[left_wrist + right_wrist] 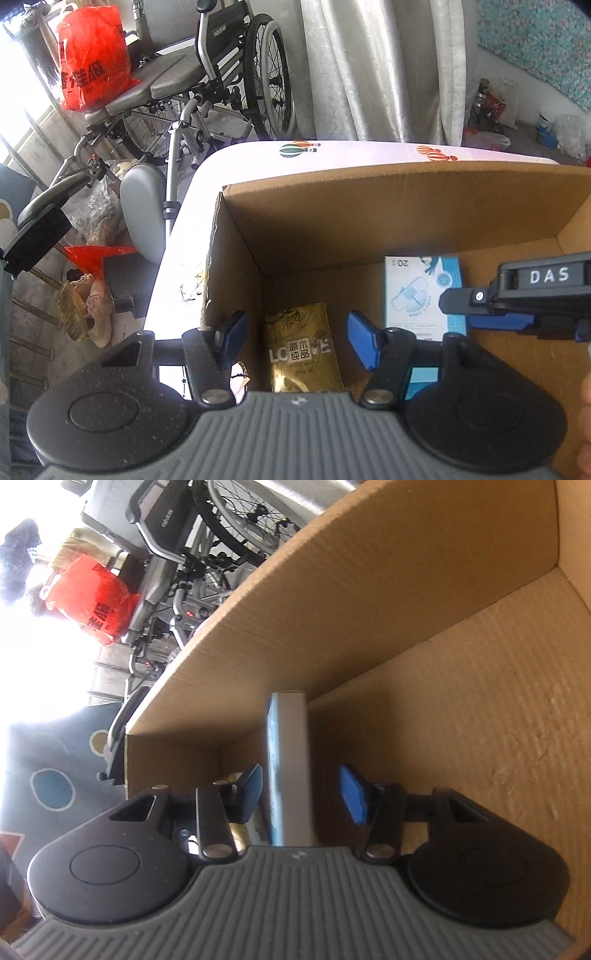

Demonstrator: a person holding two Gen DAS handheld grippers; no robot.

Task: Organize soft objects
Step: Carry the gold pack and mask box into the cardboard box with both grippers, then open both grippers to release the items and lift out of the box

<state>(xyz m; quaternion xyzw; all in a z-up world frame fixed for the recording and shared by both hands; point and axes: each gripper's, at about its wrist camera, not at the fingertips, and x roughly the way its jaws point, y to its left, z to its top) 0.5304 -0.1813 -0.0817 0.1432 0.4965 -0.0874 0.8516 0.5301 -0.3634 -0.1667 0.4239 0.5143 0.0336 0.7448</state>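
My cardboard box [388, 206] holds a gold tissue pack [301, 349] and a blue-white packet [290, 768]. My left tongs [295, 341] gape above the pack; my right tongs [301, 794] straddle the packet, untouching.

Cardboard box [406, 206]: on the surface [258, 155]
Tissue pack [301, 347]: in box, left corner
Mask box [417, 295]: right of tissue pack
Wheelchair [221, 74]: behind surface

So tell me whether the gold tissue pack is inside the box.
Inside: the gold tissue pack lies on the cardboard box floor, walls around it.
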